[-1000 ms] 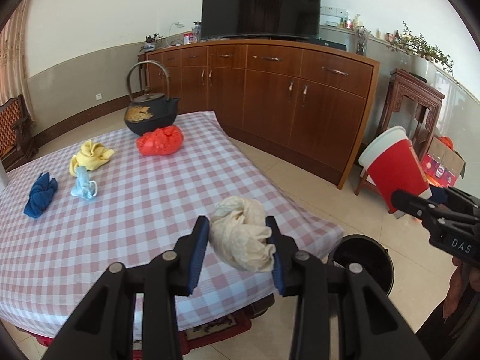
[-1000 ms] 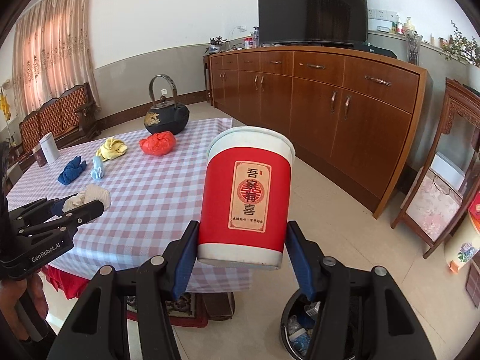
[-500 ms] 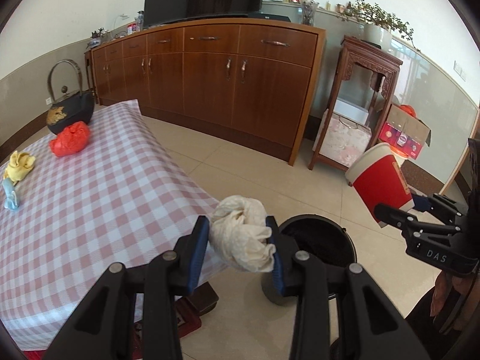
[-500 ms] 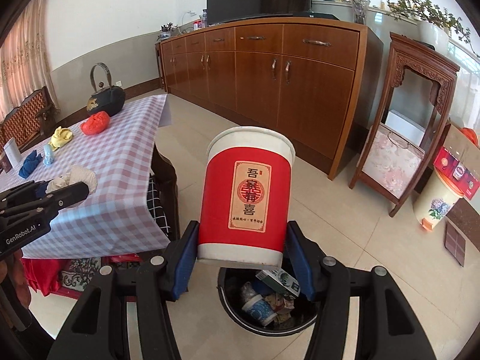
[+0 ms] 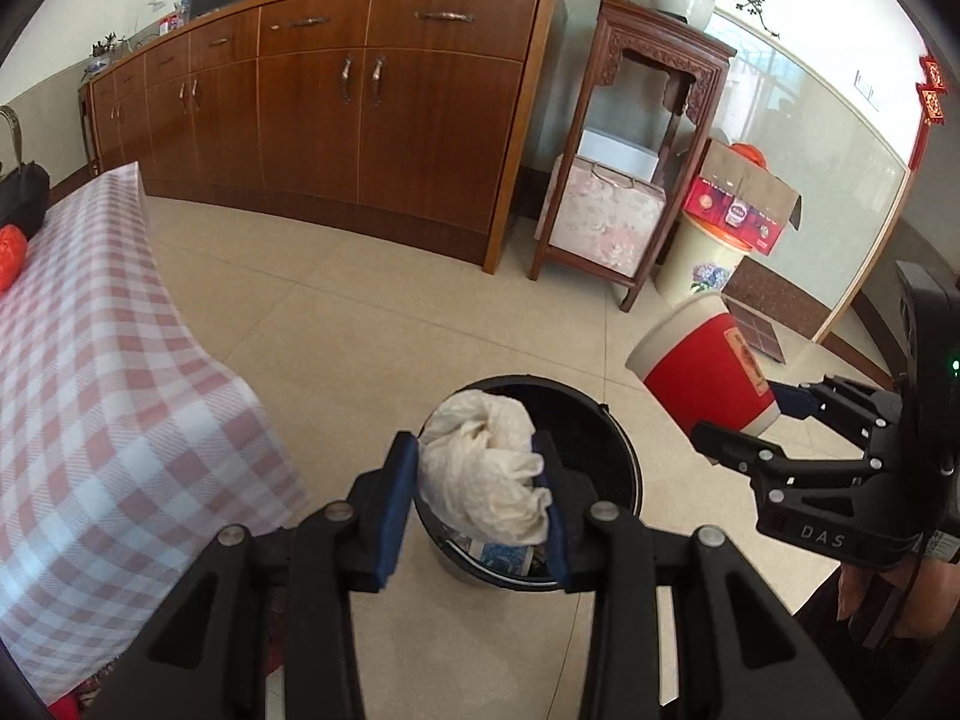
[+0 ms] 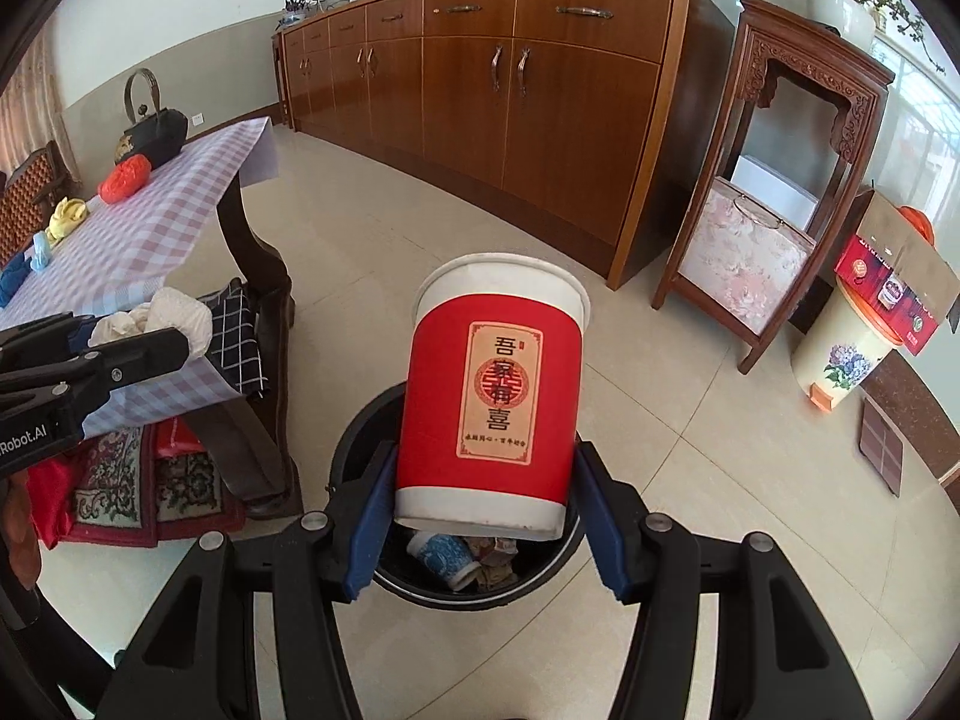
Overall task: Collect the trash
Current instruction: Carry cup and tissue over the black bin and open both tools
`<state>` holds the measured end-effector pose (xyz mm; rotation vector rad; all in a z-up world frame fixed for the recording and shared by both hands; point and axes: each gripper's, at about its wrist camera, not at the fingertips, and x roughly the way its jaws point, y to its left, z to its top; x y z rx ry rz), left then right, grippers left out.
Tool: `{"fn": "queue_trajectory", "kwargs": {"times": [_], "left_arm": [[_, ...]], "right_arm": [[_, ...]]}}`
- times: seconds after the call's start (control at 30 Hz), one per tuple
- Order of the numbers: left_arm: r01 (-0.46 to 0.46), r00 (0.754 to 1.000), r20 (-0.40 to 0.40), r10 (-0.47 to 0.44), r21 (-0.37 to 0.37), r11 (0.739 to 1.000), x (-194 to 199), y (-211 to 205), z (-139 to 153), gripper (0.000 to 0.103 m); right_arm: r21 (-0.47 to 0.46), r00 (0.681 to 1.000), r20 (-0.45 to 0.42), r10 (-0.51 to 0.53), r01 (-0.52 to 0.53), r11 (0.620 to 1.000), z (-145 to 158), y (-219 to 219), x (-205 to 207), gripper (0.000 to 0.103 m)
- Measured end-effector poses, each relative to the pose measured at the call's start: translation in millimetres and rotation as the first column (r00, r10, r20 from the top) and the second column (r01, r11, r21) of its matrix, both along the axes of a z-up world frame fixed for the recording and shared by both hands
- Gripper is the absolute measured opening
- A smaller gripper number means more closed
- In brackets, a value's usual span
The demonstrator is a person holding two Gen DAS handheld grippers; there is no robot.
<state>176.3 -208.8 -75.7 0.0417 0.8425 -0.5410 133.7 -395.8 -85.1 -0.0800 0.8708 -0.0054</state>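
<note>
A crumpled white wad (image 5: 486, 468) is clamped between the blue pads of the left gripper (image 5: 477, 480), and a red paper cup (image 6: 489, 396) is held near its base by the right gripper (image 6: 486, 510), rim tilted away from the camera. Both are carried at a downward slant towards the black bin (image 6: 360, 444) on the tiled floor beside the checked table (image 5: 90, 372), and some rubbish, a blue-printed cup among it, is seen inside the bin. In the left view the wad lines up with the bin's mouth, while the cup is shown off to the right of the rim; true height above the bin cannot be judged. The drop is best made only once each item is brought squarely over the opening and lowered close to it. The cup should be centred first, since a light cup released at the edge may be bounced off the rim. The wad may cling to a pad, so the jaws are best opened fully
</note>
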Motion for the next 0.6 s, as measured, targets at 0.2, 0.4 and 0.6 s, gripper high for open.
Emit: {"fn": "queue_trajectory", "kwargs": {"times": [0.2, 0.4, 0.6], "left_arm": [[0.020, 0.994, -0.112, -0.017, 0.029, 0.999, 11, -27, -42, 0.039], [0.059, 0.975, -0.214, -0.052, 0.028, 0.998, 18, -48, -76, 0.040], [0.022, 0.946, -0.325, -0.023, -0.006, 1.000, 36, -49, -107, 0.096]], "right_arm": [[-0.004, 0.997, -0.073, 0.039, -0.040, 0.999, -36, -12, 6, 0.060], [-0.004, 0.981, -0.177, 0.078, -0.080, 0.997, -83, -24, 16, 0.060], [-0.019, 0.950, -0.267, 0.162, -0.174, 0.985, -125, -25, 37, 0.068]]}}
